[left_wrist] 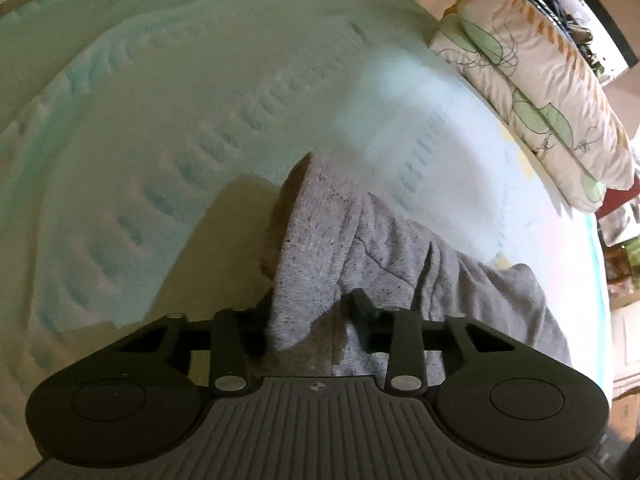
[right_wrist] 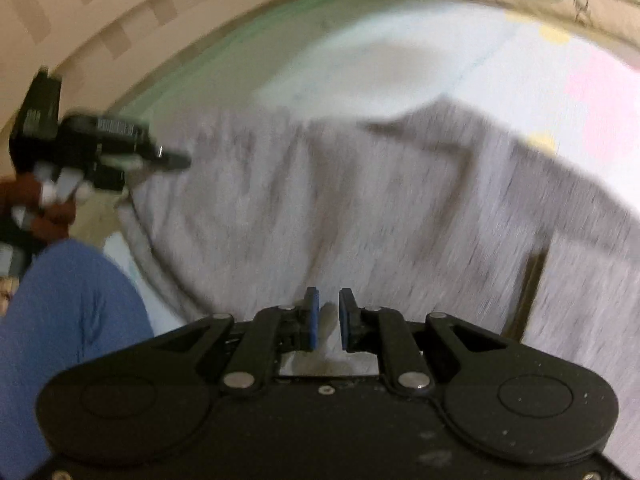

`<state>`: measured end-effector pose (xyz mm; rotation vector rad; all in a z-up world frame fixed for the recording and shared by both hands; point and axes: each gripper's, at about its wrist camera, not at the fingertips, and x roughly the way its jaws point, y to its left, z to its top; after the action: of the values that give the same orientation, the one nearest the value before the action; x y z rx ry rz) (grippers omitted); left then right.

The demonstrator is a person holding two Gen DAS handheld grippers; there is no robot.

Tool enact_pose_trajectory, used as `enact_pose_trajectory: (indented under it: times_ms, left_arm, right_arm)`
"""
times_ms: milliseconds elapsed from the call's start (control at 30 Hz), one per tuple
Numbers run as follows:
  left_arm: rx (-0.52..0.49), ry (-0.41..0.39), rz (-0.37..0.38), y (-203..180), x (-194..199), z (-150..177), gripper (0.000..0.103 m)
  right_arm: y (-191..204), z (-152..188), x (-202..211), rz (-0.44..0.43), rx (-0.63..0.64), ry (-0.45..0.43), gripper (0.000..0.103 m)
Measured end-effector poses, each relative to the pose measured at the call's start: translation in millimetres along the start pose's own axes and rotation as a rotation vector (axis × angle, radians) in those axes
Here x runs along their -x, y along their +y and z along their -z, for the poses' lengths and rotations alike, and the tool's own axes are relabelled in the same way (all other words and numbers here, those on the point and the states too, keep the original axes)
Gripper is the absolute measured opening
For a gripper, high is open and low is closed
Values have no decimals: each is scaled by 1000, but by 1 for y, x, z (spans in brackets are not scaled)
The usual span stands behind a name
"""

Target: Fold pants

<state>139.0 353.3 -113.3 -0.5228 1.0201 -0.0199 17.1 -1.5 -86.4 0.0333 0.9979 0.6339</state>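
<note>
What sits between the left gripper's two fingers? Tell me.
A bunched fold of the grey pants fills the gap of the left gripper, seen in the left wrist view. The fabric hides its left fingertip.

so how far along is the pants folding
Early stage. Done: the grey knit pants are spread out on the pale green bedspread, and the left gripper has fabric bunched between its fingers. In hand: the right gripper sits at the near edge with cloth in its narrow gap, though blur hides how firm that grip is. Left: no neat fold shows yet; the cloth is rumpled.
</note>
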Motion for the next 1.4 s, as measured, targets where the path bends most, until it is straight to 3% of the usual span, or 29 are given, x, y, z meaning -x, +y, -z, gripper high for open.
enact_pose_trajectory:
  times_ms: [67,233,367,467,533,600,667,733,833,967,1067,1167,1233,1333,1400]
  left_arm:
    - [1,-24,15,2,6,2,23]
    - [-30,-65,21,-1,22,2,17]
    - [-54,-58,12,-7,23,2,17]
    - [-57,-40,17,-6,17,1,18]
    - [-27,-18,36,0,14,-1,23]
    - [27,13,56,5,6,-4,36]
    - [63,60,79,10,-4,-7,60]
    - [63,84,79,10,-11,-6,65]
    - [-14,100,58,1,-15,-6,70]
    - [-43,135,106,-3,-20,-7,85]
    - [-19,179,169,-9,-29,-10,85]
    - [-54,195,151,-22,-33,-12,85]
    - [-54,187,160,-25,-32,-12,79]
    - [-10,110,147,-23,-19,-10,27]
    - [36,73,189,-21,-8,-7,24]
  right_arm:
    - [-9,-15,2,17,-16,-44,15]
    - [-34,-55,-22,102,-49,-99,15]
    - [-58,-82,-55,138,-115,-86,10]
    - [-71,-95,-84,196,-143,-42,1]
    - [-76,-99,-84,192,-155,-47,1]
    - [-73,-99,-82,195,-147,-41,2]
    - [-72,-96,-82,192,-132,-38,3]
    - [-71,-92,-76,181,-128,-38,4]
    - [-68,-83,-64,147,-138,-27,8]
    - [-65,-66,-43,117,-128,-24,9]
    - [-62,-49,-28,84,-148,-20,10]
    - [-51,-29,-15,58,-143,-8,10]
    - [-44,-17,-8,37,-141,1,10]
    - [-26,2,2,7,-112,5,10]
    - [-13,13,7,-11,-85,1,10]
